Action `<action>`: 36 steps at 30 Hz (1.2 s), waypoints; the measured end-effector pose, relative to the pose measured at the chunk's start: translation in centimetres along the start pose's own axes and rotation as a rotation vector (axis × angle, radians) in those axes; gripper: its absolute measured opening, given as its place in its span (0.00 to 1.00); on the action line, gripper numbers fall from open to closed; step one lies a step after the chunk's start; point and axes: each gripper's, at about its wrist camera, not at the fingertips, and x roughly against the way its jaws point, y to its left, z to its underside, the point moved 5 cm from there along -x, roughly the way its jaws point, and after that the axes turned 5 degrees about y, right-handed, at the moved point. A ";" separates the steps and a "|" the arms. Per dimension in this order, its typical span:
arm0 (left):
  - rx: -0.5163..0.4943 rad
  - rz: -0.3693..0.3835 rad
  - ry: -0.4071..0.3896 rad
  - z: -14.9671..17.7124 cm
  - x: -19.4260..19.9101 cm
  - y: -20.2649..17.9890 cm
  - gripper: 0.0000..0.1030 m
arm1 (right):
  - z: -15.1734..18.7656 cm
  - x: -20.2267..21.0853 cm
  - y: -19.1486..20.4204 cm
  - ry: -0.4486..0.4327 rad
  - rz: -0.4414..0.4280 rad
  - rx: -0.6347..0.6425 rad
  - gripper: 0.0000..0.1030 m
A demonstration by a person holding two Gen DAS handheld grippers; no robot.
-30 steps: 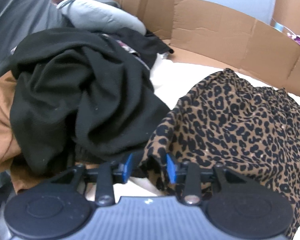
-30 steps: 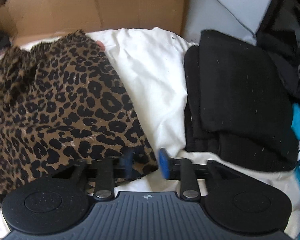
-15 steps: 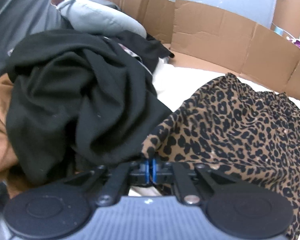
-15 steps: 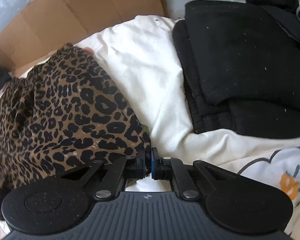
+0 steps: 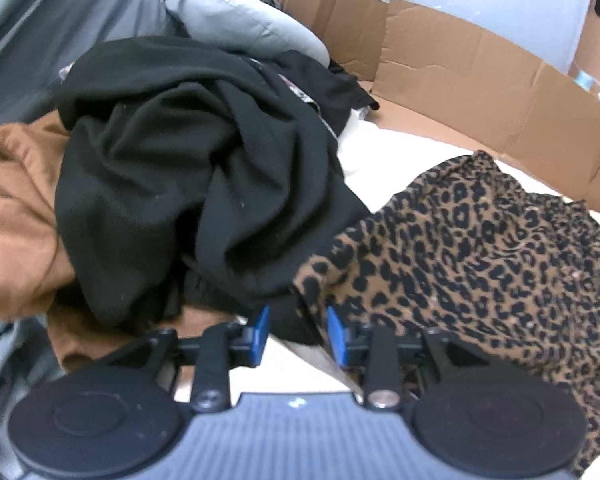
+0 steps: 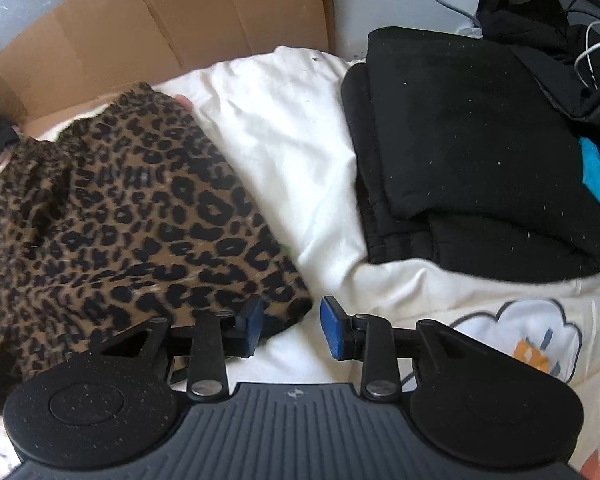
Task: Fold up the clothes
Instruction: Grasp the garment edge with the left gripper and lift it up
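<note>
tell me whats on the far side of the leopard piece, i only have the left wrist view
Observer: In the right wrist view, a folded black garment lies on the white bedding, apart from the leopard piece.
Operator: is the right hand-held gripper holding anything
Observer: No. The right hand-held gripper is open, with the leopard piece's near corner lying just at its left finger.
Operator: anything else over there
Observer: A teal item pokes out at the right edge, beside the black garment, and the bedding has a cloud print near the gripper.
</note>
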 end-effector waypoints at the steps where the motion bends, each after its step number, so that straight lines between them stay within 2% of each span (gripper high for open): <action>1: 0.005 0.011 0.004 0.2 0.2 -0.2 0.34 | 0.3 0.3 0.2 0.000 -0.012 -0.008 0.37; 6: 0.028 0.079 0.046 1.8 0.2 -1.9 0.34 | 1.6 1.3 1.7 0.006 -0.075 -0.034 0.38; 10: 0.006 0.148 0.096 3.3 -0.4 -4.1 0.34 | 2.3 1.8 3.3 0.011 -0.137 -0.044 0.38; 16: 0.010 0.221 0.154 4.8 -1.6 -6.6 0.36 | 3.1 1.0 5.7 0.047 -0.202 -0.025 0.38; 19: 0.038 0.241 0.183 5.5 -2.8 -7.4 0.42 | 3.4 0.5 6.4 0.068 -0.232 -0.036 0.38; 24: 0.052 0.281 0.213 6.5 -3.9 -8.4 0.41 | 4.1 -0.1 8.3 0.084 -0.309 -0.043 0.38; 32: 0.129 0.322 0.268 7.4 -5.5 -9.2 0.41 | 5.6 -1.4 11.6 0.172 -0.438 -0.058 0.38; 36: 0.170 0.327 0.280 7.5 -6.1 -9.5 0.41 | 6.6 -2.1 12.4 0.223 -0.504 -0.128 0.38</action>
